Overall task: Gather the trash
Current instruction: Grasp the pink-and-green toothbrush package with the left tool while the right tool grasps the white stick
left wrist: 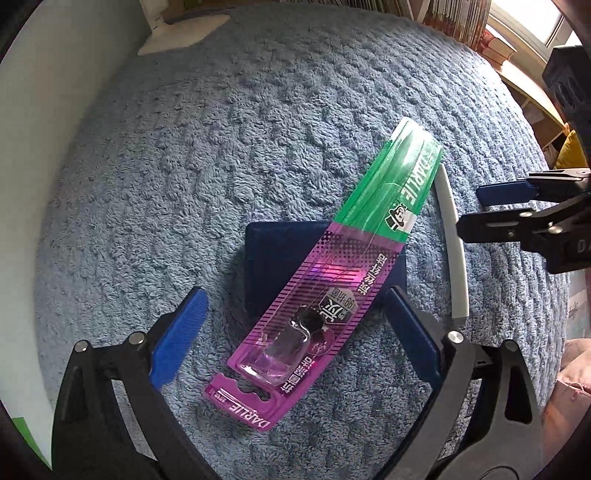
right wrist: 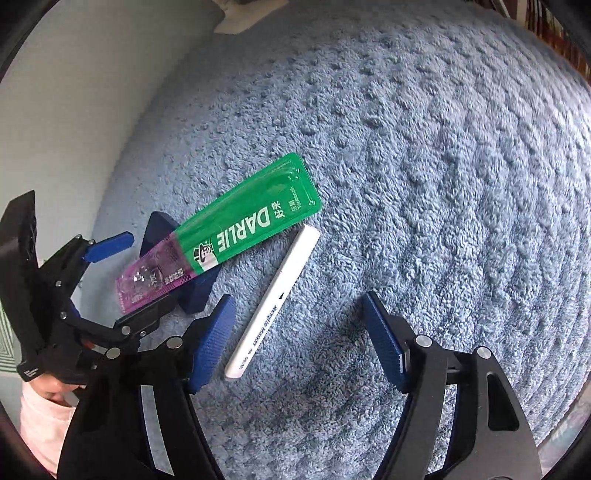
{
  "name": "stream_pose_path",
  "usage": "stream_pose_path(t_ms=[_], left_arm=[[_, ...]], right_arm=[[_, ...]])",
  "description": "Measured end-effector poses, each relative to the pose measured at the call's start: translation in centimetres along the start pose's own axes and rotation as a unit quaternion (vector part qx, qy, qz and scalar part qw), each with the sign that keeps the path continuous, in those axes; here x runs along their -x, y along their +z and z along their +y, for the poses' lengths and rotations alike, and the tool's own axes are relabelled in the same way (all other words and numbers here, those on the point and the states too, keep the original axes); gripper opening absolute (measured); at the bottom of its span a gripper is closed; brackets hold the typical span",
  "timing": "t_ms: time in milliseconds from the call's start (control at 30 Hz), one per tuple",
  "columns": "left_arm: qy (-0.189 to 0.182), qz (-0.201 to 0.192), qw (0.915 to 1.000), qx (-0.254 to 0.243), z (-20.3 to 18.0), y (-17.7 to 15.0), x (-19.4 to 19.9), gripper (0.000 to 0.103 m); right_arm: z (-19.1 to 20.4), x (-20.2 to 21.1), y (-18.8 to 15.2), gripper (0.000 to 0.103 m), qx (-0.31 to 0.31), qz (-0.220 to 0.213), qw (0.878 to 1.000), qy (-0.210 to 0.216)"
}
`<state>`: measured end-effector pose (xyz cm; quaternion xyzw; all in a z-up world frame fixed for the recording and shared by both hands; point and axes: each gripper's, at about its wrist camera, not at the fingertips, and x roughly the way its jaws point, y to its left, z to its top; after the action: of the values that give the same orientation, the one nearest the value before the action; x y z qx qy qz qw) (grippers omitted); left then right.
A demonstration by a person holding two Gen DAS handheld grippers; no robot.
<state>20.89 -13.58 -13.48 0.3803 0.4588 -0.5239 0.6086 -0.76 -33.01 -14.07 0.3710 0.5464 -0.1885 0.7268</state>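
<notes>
An empty green and purple DARLIE toothbrush package (left wrist: 332, 280) lies on a blue fluffy blanket, resting partly on a dark blue box (left wrist: 273, 254). My left gripper (left wrist: 295, 332) is open with the package's purple end between its fingers, not touching. A white marker pen (left wrist: 452, 240) lies just right of the package. In the right wrist view the package (right wrist: 236, 225) and the pen (right wrist: 275, 302) lie side by side. My right gripper (right wrist: 299, 332) is open and empty, with the pen between its fingers nearer the left one. The left gripper (right wrist: 129, 273) shows there too.
The blue blanket (right wrist: 443, 184) covers the whole surface. A pale wall (right wrist: 74, 110) borders its left side. A white flat object (left wrist: 177, 33) lies at the far edge. Books (left wrist: 461, 18) and a shelf stand beyond the far right.
</notes>
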Motion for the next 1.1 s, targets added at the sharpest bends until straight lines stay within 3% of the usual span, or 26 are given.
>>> stream_pose_path(t_ms=[133,233,333,433,567,700,733,767,833,900,1067,1100], left_arm=[[-0.010,-0.004,0.9998,0.020,0.3,-0.6,0.6,0.073],[-0.016,-0.004,0.9995,0.029,0.5,-1.6,0.8,0.065],[-0.035,-0.003,0.9984,0.043,0.8,-2.4,0.8,0.048],[-0.032,-0.006,0.9981,0.052,1.1,-2.8,1.0,0.044],[-0.036,-0.016,0.9967,0.070,1.2,-3.4,1.5,0.037],[-0.050,-0.019,0.9943,0.092,1.5,-4.6,2.2,0.037],[-0.055,-0.019,0.9934,0.098,1.5,-4.8,2.2,0.037],[-0.056,-0.021,0.9926,0.106,1.5,-5.1,2.2,0.037],[-0.058,-0.023,0.9914,0.115,1.5,-5.5,2.2,0.037],[-0.060,-0.024,0.9902,0.124,1.7,-6.0,2.3,0.037],[-0.060,-0.022,0.9876,0.143,2.3,-7.3,2.5,0.038],[-0.055,-0.020,0.9877,0.145,2.2,-7.5,2.6,0.042]], right_arm=[[0.9,-0.3,-0.2,0.054,0.036,-0.012,0.998,-0.040],[0.9,-0.5,-0.6,0.048,0.052,-0.016,0.998,-0.038],[0.4,0.1,-0.7,0.035,0.060,-0.011,0.998,-0.021],[0.6,1.0,-1.1,0.000,0.079,-0.010,0.997,-0.021],[-0.6,0.9,-1.1,0.001,0.046,0.012,0.999,0.010],[-2.7,0.9,-1.4,0.005,-0.005,0.016,0.999,0.033],[-3.2,0.9,-1.5,0.009,-0.023,0.020,0.998,0.047],[-3.9,0.5,-1.2,0.022,-0.034,0.020,0.997,0.062],[-3.6,0.6,-1.0,0.032,-0.031,0.017,0.997,0.063],[-2.5,0.4,-0.8,0.054,-0.021,0.017,0.998,0.064],[-0.3,-0.1,-0.7,0.062,0.014,0.009,1.000,0.012],[0.5,-0.2,-0.9,0.064,0.030,0.007,0.999,-0.005]])
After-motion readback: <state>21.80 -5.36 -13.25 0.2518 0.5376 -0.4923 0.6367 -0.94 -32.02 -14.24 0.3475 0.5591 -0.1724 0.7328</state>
